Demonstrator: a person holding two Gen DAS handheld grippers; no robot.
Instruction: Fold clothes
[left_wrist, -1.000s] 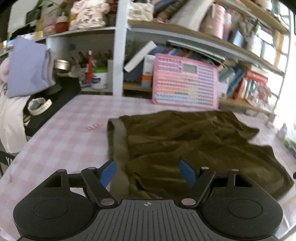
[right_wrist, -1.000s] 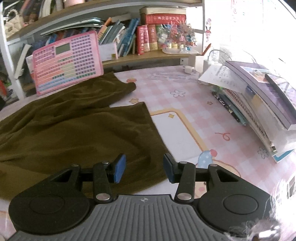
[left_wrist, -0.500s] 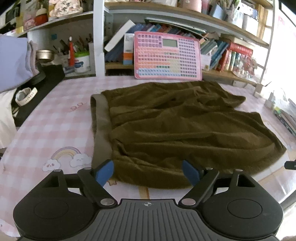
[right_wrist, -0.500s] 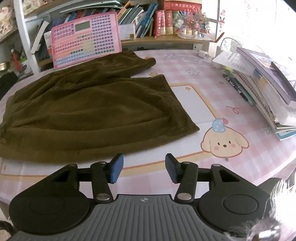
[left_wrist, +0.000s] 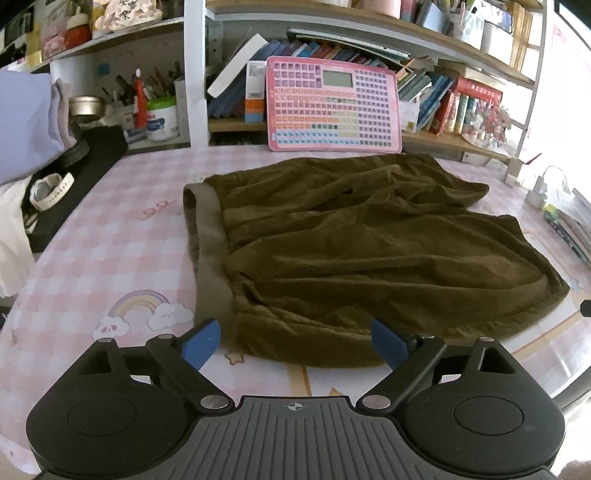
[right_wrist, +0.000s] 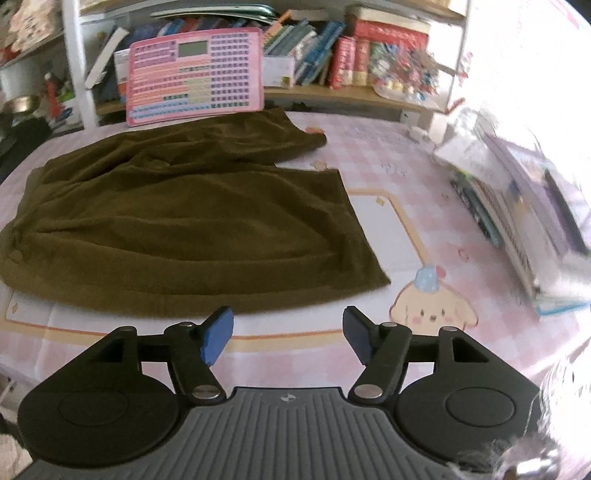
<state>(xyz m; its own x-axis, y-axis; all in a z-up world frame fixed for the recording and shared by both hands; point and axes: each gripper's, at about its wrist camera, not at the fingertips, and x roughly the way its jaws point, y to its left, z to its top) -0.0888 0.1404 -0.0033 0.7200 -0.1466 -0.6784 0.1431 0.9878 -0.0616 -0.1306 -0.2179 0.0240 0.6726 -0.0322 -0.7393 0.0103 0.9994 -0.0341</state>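
Olive-brown shorts (left_wrist: 354, 243) lie spread flat on the pink checked table (left_wrist: 110, 251), waistband (left_wrist: 208, 243) to the left, leg openings to the right. The cloth is rumpled, with folds running across the far half, and the far leg (right_wrist: 236, 140) reaches back toward the shelves.

The left gripper (left_wrist: 295, 341) hangs over the near edge of the shorts, close to the waistband corner, its blue-padded jaws wide apart and holding nothing. The near hem of the cloth sits right between the two pads in this view; whether they touch it I cannot tell.

The right gripper (right_wrist: 288, 332) hovers at the near side too, just short of the near leg's hem (right_wrist: 229, 302), jaws apart and empty, bare tablecloth under them. A cartoon puppy print (right_wrist: 432, 310) shows on the table just right of it.

At the far edge a pink keyboard toy (left_wrist: 334, 105) leans against the bookshelf. A stack of books (right_wrist: 517, 206) sits on the right side of the table, blurred in the glare.
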